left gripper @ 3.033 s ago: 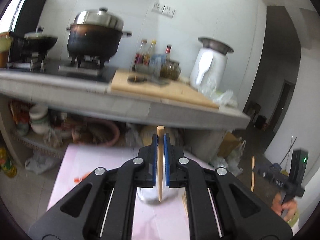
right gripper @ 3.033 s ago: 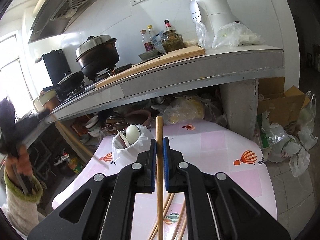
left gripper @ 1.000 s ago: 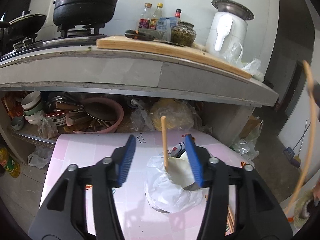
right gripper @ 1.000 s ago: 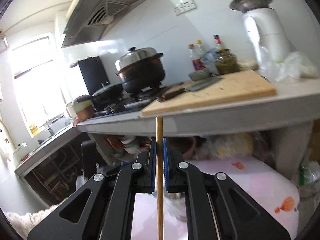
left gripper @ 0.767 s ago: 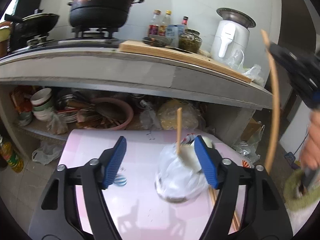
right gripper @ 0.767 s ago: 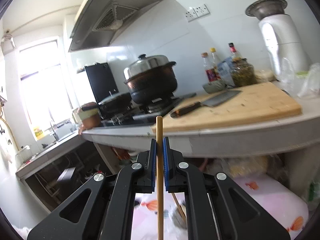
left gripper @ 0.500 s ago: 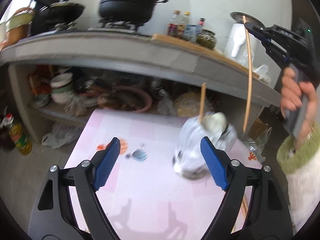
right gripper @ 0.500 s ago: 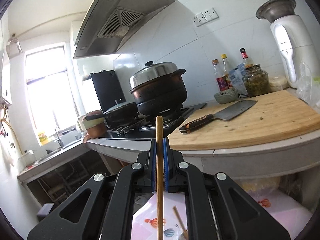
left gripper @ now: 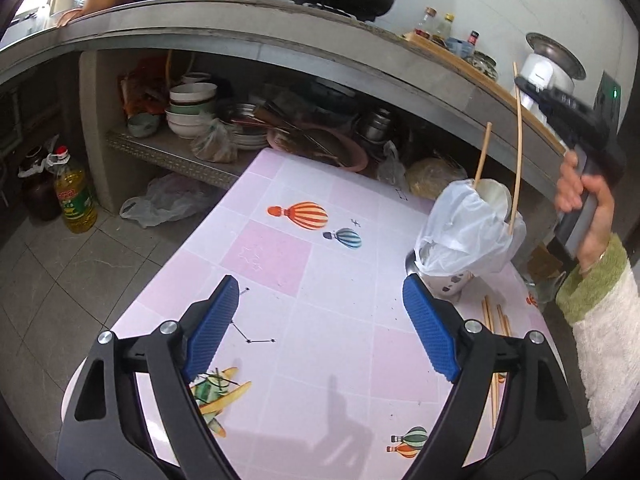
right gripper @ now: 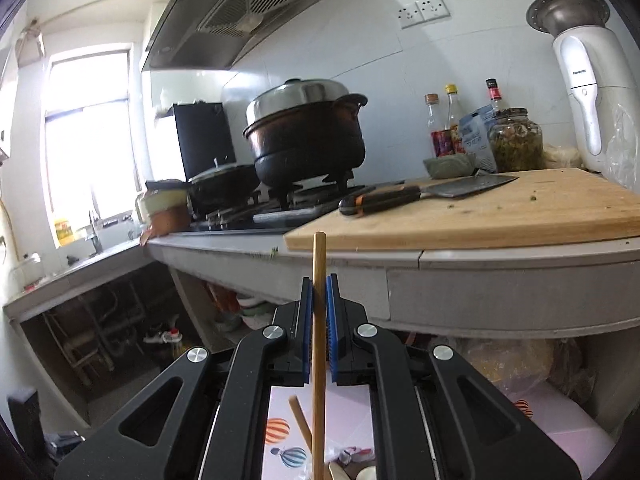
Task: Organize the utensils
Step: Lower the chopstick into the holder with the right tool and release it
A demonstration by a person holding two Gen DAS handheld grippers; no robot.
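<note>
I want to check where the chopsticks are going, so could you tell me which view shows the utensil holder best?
The left wrist view: the bag-lined utensil holder stands whole on the pink table, one chopstick inside. The right wrist view catches only a sliver of its contents at the bottom edge, behind the right claw shut on the other chopstick.

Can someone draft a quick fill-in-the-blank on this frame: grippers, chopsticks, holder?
1. The right gripper is shut on a ____.
2. The left gripper holds ____.
3. The utensil holder is lined with a white ____ bag.
4. Loose chopsticks lie on the ____ beside the holder.

Missing: chopstick; nothing; plastic; table
</note>
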